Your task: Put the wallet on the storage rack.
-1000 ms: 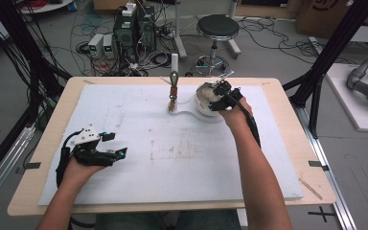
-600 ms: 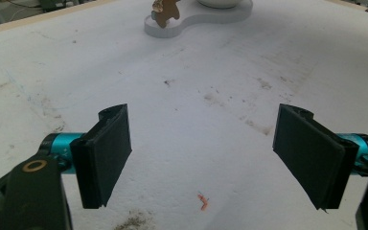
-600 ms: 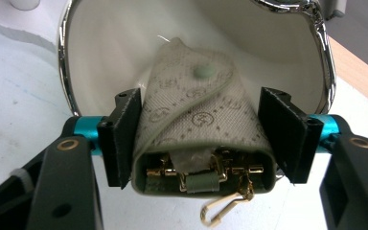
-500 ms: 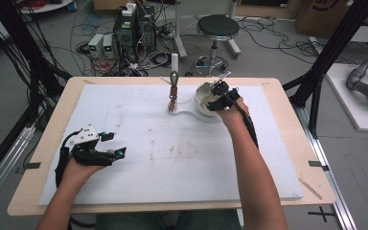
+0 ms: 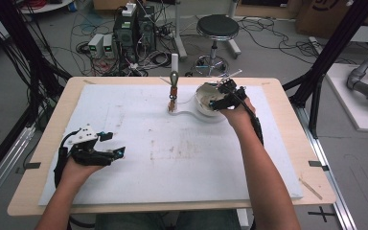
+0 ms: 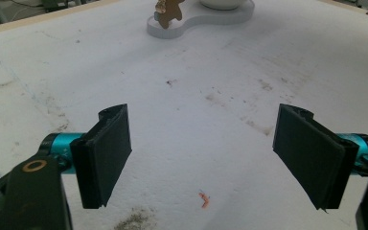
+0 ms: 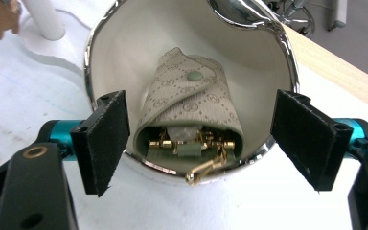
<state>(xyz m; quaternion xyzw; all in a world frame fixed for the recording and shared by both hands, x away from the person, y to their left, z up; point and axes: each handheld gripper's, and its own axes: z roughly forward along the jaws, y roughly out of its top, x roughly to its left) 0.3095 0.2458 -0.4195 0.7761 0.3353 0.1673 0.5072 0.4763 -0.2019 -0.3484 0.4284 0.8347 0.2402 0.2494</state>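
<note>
A white bowl with a silver rim (image 7: 96, 57) (image 5: 202, 101) stands at the back of the white mat on a white base. Inside it lies a beige patterned pouch (image 7: 191, 103) with gold jewellery (image 7: 191, 143) spilling from its open end. My right gripper (image 7: 199, 139) (image 5: 224, 96) hovers open over the bowl's near rim, with nothing between its jaws. My left gripper (image 6: 203, 153) (image 5: 106, 149) rests open near the mat's front left, holding nothing. A small stand (image 5: 173, 91) with a brown figure (image 6: 168, 10) rises left of the bowl.
The white mat (image 5: 172, 158) covers most of the wooden table (image 5: 292, 143). A tiny orange scrap (image 6: 204, 199) lies on the mat between the left jaws. Behind the table are a stool (image 5: 217, 26), computers (image 5: 133, 28) and cables on the floor.
The right gripper has shifted a little over the bowl. The left gripper has stayed put.
</note>
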